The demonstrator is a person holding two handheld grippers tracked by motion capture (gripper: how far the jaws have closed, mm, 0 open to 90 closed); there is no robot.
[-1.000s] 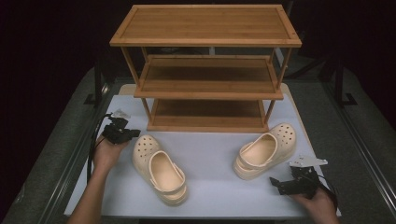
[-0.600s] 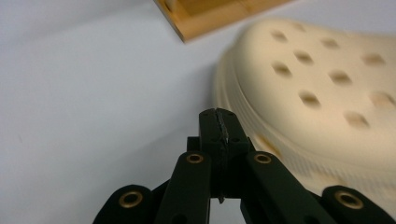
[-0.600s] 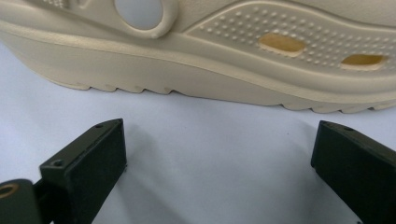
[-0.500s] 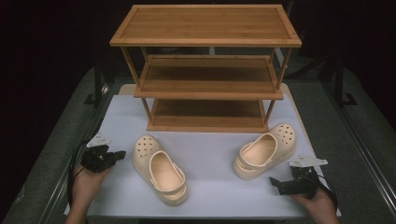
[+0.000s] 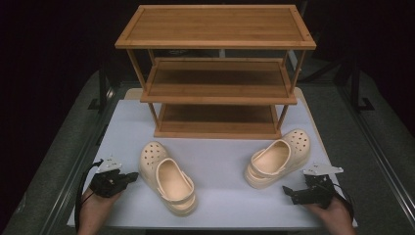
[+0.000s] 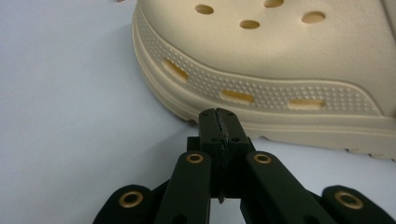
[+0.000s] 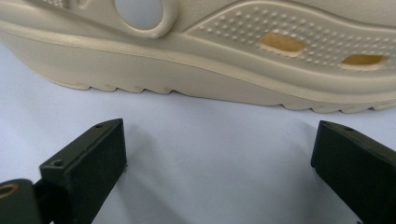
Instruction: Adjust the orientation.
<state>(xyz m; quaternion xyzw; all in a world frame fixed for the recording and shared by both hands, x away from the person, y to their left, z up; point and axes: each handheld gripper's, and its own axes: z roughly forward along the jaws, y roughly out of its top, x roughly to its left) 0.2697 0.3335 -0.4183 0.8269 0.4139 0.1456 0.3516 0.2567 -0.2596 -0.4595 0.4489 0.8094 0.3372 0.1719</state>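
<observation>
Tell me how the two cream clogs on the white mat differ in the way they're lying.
The left clog lies with its toe toward the rack and its heel toward the person, angled rightward; the right clog lies more crosswise, toe up to the right, heel down to the left. The left clog sits beside the left gripper, whose jaws are shut; the right clog faces the right gripper, whose jaws are spread. Both are upright, cream, with holes in the toe.
</observation>
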